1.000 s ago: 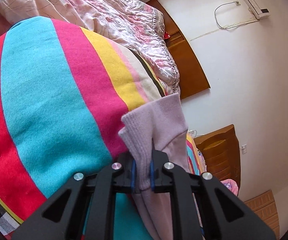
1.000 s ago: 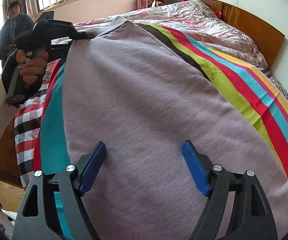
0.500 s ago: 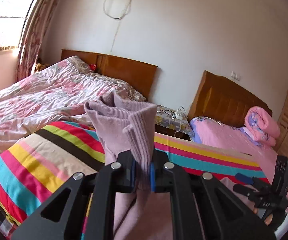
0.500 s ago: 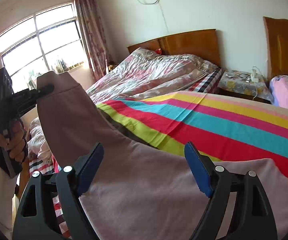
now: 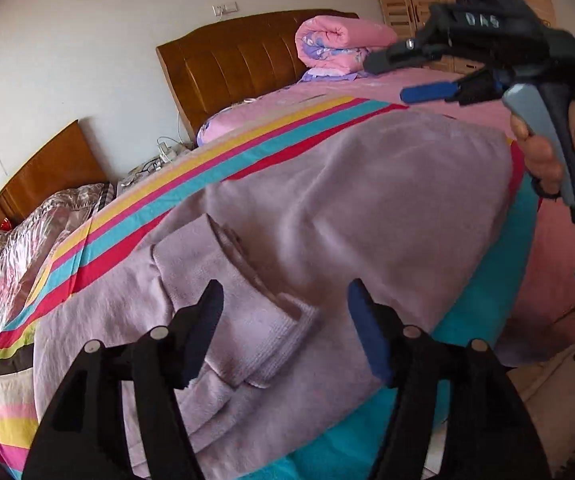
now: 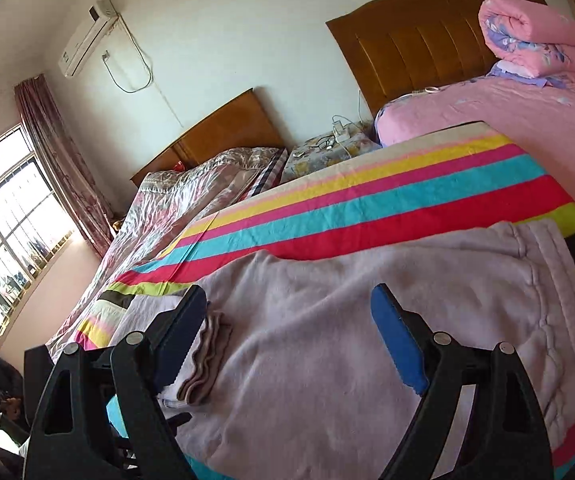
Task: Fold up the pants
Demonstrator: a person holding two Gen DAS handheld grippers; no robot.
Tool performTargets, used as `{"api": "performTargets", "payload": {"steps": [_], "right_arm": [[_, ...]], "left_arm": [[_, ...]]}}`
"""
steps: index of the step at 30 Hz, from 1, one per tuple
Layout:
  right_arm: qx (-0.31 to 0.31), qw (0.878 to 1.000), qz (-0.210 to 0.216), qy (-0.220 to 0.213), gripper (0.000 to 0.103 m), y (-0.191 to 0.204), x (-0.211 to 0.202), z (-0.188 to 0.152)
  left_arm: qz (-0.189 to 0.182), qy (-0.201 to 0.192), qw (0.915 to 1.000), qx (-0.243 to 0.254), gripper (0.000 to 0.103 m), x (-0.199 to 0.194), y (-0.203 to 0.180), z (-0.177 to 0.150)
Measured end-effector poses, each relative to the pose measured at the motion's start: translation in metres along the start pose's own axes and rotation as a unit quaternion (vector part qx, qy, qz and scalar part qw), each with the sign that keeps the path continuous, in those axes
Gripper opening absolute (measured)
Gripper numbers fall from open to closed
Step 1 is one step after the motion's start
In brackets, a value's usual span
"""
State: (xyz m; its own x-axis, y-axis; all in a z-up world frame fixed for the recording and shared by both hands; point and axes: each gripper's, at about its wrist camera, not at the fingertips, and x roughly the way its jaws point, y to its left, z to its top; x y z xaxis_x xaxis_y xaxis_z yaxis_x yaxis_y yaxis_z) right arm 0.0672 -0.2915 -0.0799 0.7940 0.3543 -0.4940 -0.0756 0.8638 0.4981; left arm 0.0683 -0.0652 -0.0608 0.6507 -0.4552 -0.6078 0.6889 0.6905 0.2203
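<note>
pants (image 5: pixel 367 208): lilac, folded over on the striped blanket (image 6: pixel 367 200) at the bed's near edge; cuffs (image 5: pixel 255 320) lie on top.
left claw (image 5: pixel 283 320): jaws just opened, spread, cuffs below them, nothing pinched.
right claw (image 6: pixel 287 320): spread over the cloth, empty; waistband (image 6: pixel 547 312) to its right.
step: looks like release after the lengthwise fold.
do well: lift straight off so cuffs don't drag; square cuffs to the waistband, smooth the crease before folding again.
</note>
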Motion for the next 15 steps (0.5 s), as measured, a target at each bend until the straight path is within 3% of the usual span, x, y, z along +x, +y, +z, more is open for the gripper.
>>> {"api": "performTargets", "payload": {"steps": [2,4,6,9,12,15], "right_arm": [[-0.001,0.998,0.04,0.039,0.082,0.016,0.018,-0.017],[0.002,0.993,0.077,0.085,0.082,0.033,0.038,-0.034],[0.012,0.983,0.114,0.144,0.08,0.05,0.061,-0.053],[0.009,0.971,0.133,0.199,0.076,0.072,0.087,-0.073],[0.009,0.964,0.125,0.233,0.074,0.083,0.105,-0.083],[0.035,0.958,0.144,0.244,0.07,0.092,0.121,-0.078]], "left_arm": [[0.02,-0.024,0.9985,-0.045,0.082,-0.027,0.03,-0.004],[0.077,-0.027,0.9911,-0.105,0.086,-0.045,0.066,-0.021],[0.139,-0.011,0.9765,-0.164,0.086,-0.059,0.096,-0.046],[0.211,0.021,0.9467,-0.243,0.086,-0.077,0.136,-0.092],[0.241,0.043,0.9297,-0.275,0.086,-0.097,0.158,-0.124],[0.237,0.048,0.9255,-0.291,0.086,-0.108,0.166,-0.143]]}}
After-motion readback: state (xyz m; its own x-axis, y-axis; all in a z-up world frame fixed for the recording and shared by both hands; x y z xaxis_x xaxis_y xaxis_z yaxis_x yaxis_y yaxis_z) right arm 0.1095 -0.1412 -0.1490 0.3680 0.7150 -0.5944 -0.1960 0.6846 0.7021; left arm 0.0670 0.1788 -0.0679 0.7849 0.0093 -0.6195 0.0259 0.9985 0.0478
